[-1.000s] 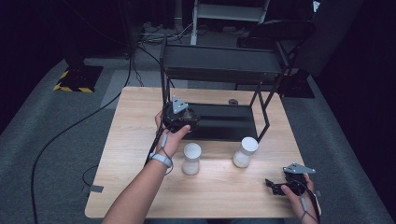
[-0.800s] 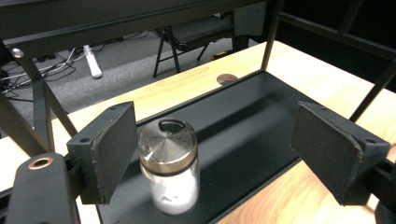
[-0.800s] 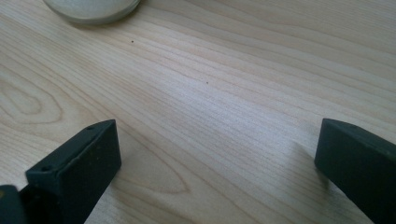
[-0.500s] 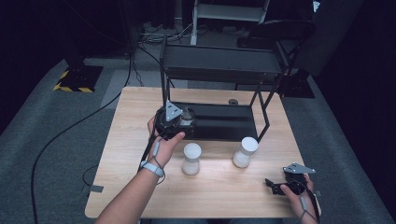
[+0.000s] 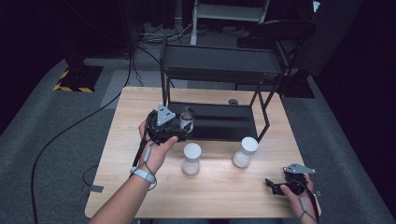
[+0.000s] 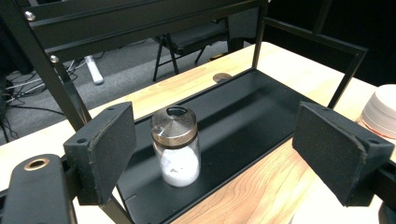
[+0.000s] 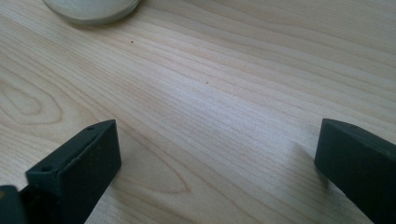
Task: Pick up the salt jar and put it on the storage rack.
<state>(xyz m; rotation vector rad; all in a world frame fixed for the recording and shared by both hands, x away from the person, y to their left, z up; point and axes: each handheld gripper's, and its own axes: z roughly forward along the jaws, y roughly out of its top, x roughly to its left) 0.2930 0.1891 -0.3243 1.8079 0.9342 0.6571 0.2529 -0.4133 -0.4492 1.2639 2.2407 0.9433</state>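
Standing free on the rack's black tray (image 6: 261,112), the shaker (image 6: 175,145) sits between the left gripper (image 6: 224,154)'s now-parted jaws. Two white bottles (image 5: 192,158) (image 5: 245,152) stand at 6 o'clock of it; the right gripper (image 5: 275,186) rests open.

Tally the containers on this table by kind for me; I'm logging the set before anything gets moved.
Glass shaker jar with metal lid, standing on the black rack's lower shelf: 1
White lidded containers on the tabletop, one in front of the rack, one to its right: 2
Total: 3
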